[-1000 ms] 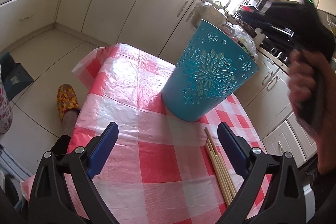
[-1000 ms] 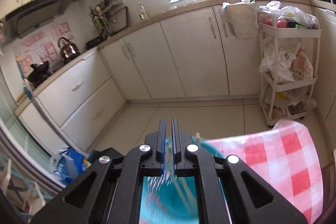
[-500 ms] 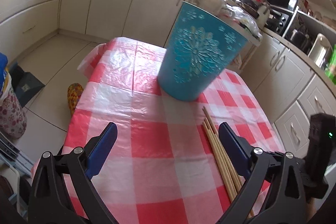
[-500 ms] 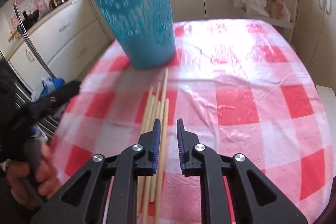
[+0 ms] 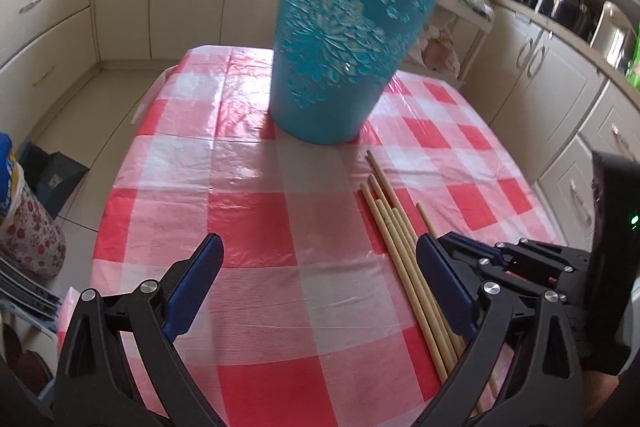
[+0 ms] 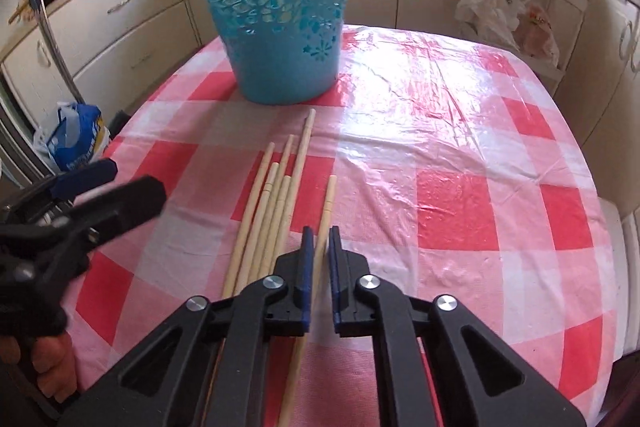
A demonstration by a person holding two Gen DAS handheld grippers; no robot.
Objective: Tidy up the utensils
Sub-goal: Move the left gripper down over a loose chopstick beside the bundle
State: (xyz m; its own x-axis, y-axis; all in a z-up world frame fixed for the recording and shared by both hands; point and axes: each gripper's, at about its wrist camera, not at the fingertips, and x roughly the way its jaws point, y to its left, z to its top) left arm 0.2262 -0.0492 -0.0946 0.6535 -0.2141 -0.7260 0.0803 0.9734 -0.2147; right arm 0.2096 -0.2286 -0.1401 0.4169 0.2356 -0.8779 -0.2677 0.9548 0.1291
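1. The right hand-held gripper (image 6: 319,239) sits low over the worktop (image 6: 460,195), nearest the camera. Its blue pads are drawn almost together around the single chopstick (image 6: 329,203) that lies a little apart from the others. The jaws have just opened a little and closed again onto this stick, which runs between them and on under the gripper body.
2. Just to the left of that stick lies the bundle of chopsticks (image 6: 276,195), side by side on the red-and-white checked cloth, their far tips pointing toward the blue basket (image 6: 276,7).
3. The left hand-held gripper (image 5: 318,259) hovers over the cloth on the other side of the bundle from the basket's near side, its jaws spread wide with nothing between them. The person's hand (image 6: 48,367) grips its handle at the lower left of the right wrist view.
4. The blue basket stands upright beyond the chopstick tips, near them but not touching.
5. Behind the basket run cream kitchen cabinets (image 6: 120,23).
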